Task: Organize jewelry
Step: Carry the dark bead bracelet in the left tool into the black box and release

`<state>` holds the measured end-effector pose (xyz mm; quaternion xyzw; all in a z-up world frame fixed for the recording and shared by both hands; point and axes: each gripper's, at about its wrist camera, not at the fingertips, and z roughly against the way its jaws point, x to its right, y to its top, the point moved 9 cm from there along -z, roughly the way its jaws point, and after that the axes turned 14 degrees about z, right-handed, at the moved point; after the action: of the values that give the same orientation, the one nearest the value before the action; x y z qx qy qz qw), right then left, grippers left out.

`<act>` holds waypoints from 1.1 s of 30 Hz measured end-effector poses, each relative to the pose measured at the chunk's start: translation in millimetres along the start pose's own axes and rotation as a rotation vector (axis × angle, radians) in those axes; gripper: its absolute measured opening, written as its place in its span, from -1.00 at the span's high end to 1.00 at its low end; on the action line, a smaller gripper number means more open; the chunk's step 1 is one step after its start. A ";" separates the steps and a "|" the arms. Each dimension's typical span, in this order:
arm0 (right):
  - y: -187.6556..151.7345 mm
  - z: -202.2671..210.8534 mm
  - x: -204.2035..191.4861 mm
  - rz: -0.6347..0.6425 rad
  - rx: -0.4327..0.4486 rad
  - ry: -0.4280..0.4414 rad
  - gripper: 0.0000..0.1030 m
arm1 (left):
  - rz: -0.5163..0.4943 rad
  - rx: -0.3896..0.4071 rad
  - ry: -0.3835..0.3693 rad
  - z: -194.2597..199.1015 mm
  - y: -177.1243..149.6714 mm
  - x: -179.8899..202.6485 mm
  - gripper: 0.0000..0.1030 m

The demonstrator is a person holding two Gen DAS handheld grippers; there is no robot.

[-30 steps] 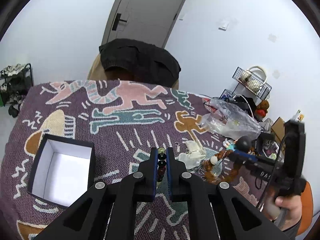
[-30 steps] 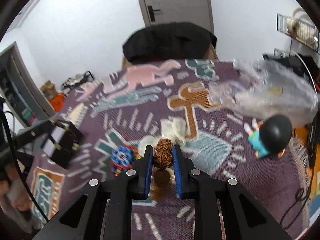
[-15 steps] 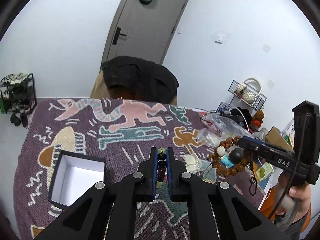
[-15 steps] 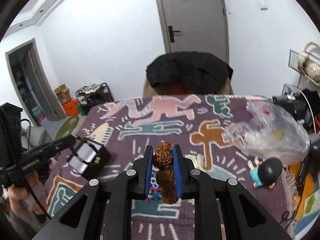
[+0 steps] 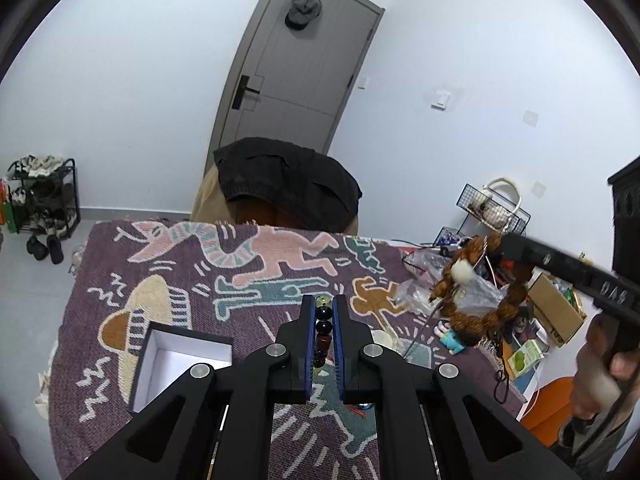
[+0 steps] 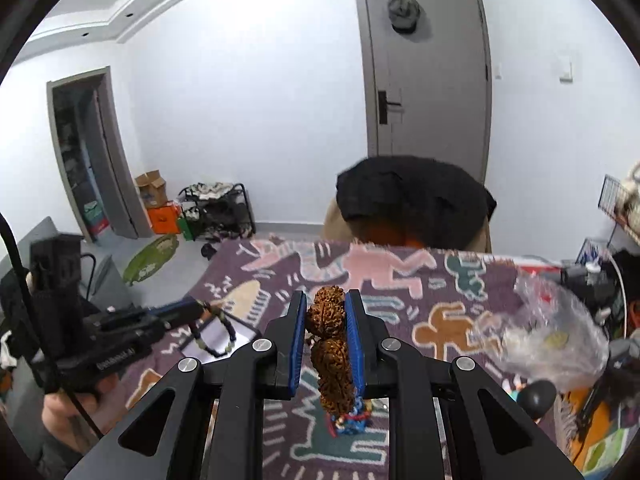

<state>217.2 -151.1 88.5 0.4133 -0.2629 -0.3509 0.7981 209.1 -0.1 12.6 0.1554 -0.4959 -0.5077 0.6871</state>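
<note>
Two bracelets were in the air at this moment, one in each tool. Nearest in the left wrist view, the left gripper was closed tight on a bracelet of dark glossy beads, which hung between its blue pads. In the right wrist view, the right gripper was closed in the same way on a bracelet of rough brown seed beads, and the loop hung down below the fingers. Under it, a small blue and red beaded piece lay on the patterned blanket. A little farther to the left stood the open black box with its white inside, and I could see nothing in it. At the far right of the blanket were a clear plastic bag and a small doll with a black head.

I judge that the step in hand was the carrying of both bracelets toward the box. The next move called for bringing each gripper above the opening, going lower, and then opening the fingers so the loop falls inside and does not catch on the rim.
</note>
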 end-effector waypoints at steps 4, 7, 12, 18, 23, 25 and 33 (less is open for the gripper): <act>27.3 15.8 -6.1 0.022 0.047 -0.015 0.61 | -0.002 0.022 0.003 10.7 8.3 -2.5 0.84; 52.3 32.5 -11.7 0.043 0.087 -0.032 0.61 | -0.003 0.037 0.008 18.1 14.7 -5.6 0.84; 90.0 55.5 -19.8 0.068 0.132 -0.054 0.61 | -0.005 0.055 0.024 29.4 24.3 -12.1 0.84; 121.5 68.3 -31.4 0.095 0.163 -0.068 0.61 | -0.008 0.080 0.045 43.1 34.5 -20.8 0.84; 142.1 75.7 -43.7 0.118 0.185 -0.073 0.61 | -0.006 0.091 0.065 50.5 39.9 -31.3 0.84; 148.2 76.5 -49.9 0.126 0.191 -0.069 0.61 | -0.002 0.096 0.073 52.9 41.8 -36.4 0.84; 172.7 73.9 -79.8 0.169 0.203 -0.052 0.61 | 0.024 0.092 0.104 52.8 43.9 -57.4 0.84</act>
<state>174.8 -53.0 262.4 0.4590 -0.3517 -0.2648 0.7717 189.0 83.2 38.3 0.2067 -0.4842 -0.4673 0.7102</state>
